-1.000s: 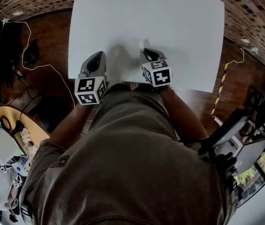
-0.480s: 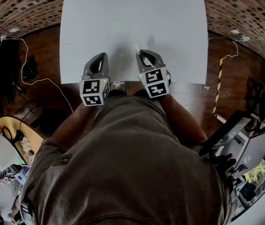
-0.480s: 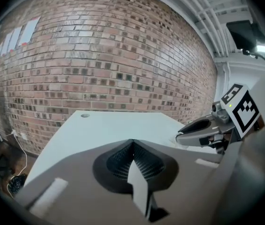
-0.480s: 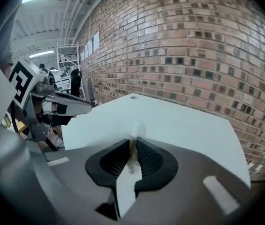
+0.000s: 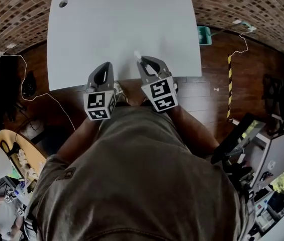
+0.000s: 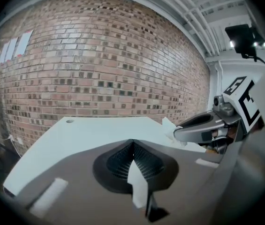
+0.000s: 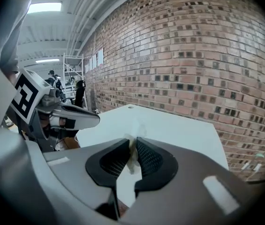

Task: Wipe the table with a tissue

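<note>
Head view: the white desk [image 5: 121, 24] stands in front of the person, and both grippers are at its near edge, side by side and a little apart. The left gripper [image 5: 105, 65] points over the near edge, about at its middle. The right gripper [image 5: 140, 62] reaches a little further in over the desk, just to the right of the other. A small white tissue [image 5: 137, 55] sticks out from its tip, over the near part of the desk. A round hole [image 5: 63, 3] is in the far left corner.

In the left gripper view, the left gripper [image 6: 132, 146] has its jaws pressed together with nothing between them. Beyond them lies the desk [image 6: 90, 130], with the hole [image 6: 70, 121] at the far side. The right gripper [image 6: 193, 130] shows at the right, with the tissue [image 6: 168, 125] at its tip.

In the right gripper view, the right gripper [image 7: 133, 149] pinches the tissue [image 7: 131, 154] between its dark ribbed pads. The desk [image 7: 170, 125] spreads ahead to the hole [image 7: 130, 107]. Whether the tissue touches the desk, I cannot tell.
</note>
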Tool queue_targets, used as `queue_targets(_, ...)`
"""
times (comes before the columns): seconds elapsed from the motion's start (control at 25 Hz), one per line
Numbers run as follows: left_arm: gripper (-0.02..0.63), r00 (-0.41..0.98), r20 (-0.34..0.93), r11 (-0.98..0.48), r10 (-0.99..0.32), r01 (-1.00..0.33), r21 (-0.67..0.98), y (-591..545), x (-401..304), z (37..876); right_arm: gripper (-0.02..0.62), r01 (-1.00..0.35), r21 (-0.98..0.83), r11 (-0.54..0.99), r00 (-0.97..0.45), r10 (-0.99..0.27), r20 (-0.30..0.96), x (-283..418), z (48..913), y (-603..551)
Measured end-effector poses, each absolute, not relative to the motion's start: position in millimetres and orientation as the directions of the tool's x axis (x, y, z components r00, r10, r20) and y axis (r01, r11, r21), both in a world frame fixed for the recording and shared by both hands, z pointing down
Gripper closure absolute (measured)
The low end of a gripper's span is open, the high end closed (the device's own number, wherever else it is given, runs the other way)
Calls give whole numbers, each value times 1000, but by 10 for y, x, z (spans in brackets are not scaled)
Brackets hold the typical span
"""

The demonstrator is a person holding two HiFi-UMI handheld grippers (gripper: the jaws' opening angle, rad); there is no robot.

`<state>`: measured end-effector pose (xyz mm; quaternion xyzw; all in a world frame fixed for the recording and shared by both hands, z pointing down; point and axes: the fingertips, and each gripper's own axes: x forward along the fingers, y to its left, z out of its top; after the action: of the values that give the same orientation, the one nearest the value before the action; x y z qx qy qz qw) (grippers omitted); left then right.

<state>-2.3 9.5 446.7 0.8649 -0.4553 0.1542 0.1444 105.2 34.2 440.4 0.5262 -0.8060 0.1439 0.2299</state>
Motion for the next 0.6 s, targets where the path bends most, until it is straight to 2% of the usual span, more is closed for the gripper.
queue_targets(0.28, 604, 488, 390, -509, -781, -859, 56, 645, 317, 4366, 535, -910, -26, 413, -374, -793, 481, 1418, 4283, 918)
queue_targets(0.6, 604, 491, 362, -514, -792, -857, 38, 909, 248, 4237, 535, -924, -39, 381, -356, -818, 453, 1457, 4156, 1204)
